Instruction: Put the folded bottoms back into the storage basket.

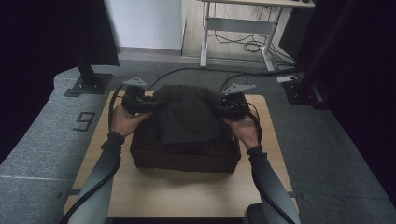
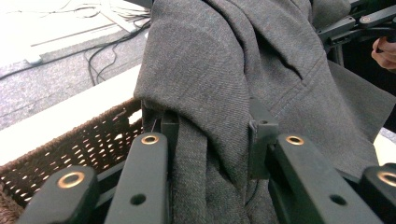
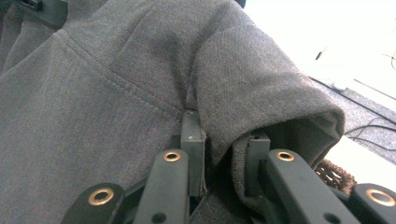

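Observation:
A folded dark grey garment [image 1: 187, 116] hangs between my two grippers over a dark woven basket [image 1: 184, 158] on the wooden table [image 1: 187, 191]. My left gripper [image 1: 142, 103] is shut on the garment's left edge; in the left gripper view the grey cloth [image 2: 224, 84] is bunched between the black jaws, midpoint [image 2: 212, 133]. My right gripper [image 1: 224, 108] is shut on the right edge, and in the right gripper view a fold of the cloth [image 3: 140, 84] is pinched between the jaws, midpoint [image 3: 224, 140]. The garment's lower part rests in the basket.
The basket wall [image 2: 79, 144] lies just under the left jaws, and its rim [image 3: 334, 175] peeks beside the right ones. Dark stands [image 1: 88, 74] flank the table. A desk frame [image 1: 238, 28] with cables stands behind on grey carpet.

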A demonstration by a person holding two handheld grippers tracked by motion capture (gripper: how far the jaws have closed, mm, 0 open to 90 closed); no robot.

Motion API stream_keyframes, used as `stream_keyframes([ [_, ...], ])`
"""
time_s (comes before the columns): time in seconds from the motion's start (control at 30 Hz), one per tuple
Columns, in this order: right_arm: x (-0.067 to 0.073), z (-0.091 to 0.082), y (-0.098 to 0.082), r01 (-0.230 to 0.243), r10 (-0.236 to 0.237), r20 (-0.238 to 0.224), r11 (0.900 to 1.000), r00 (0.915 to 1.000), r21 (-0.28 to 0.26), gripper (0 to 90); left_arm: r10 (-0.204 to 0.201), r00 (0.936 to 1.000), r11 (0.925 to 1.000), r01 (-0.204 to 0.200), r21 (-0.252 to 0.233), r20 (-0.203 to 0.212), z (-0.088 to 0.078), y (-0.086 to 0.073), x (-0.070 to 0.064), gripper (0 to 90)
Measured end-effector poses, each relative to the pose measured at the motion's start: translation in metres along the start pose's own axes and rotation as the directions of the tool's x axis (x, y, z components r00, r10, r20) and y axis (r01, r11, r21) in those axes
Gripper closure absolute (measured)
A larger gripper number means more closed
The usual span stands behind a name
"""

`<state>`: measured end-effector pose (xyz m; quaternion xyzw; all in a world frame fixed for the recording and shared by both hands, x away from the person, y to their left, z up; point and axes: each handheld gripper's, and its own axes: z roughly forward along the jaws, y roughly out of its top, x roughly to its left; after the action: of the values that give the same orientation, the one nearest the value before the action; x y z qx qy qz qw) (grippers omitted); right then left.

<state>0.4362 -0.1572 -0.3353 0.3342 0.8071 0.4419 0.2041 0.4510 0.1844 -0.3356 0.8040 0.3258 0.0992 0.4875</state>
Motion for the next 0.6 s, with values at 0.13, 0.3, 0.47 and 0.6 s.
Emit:
stream_keyframes([
  [0.13, -0.004, 0.011, -0.005, -0.007, 0.007, 0.008, 1.000, 0.9999, 0.016, 76.4, -0.006, 0.9999, 0.9999, 0.006, 0.016, -0.009, 0.010, -0.004, 0.006, 67.3],
  [0.3, -0.008, 0.022, -0.011, -0.009, 0.008, 0.016, 0.999, 0.9998, 0.034, 76.4, -0.013, 0.9996, 0.9991, 0.014, 0.039, -0.023, 0.024, -0.011, 0.014, 67.3],
  [0.47, -0.013, 0.033, -0.024, -0.031, 0.029, 0.025, 0.998, 0.9993, 0.060, 76.5, -0.017, 0.9993, 0.9972, 0.019, 0.073, -0.033, 0.044, -0.017, 0.021, 67.3],
  [0.6, -0.017, 0.036, -0.034, -0.041, 0.039, 0.034, 0.996, 0.9987, 0.079, 76.5, -0.013, 0.9992, 0.9950, 0.017, 0.098, -0.037, 0.058, -0.020, 0.022, 67.3],
])
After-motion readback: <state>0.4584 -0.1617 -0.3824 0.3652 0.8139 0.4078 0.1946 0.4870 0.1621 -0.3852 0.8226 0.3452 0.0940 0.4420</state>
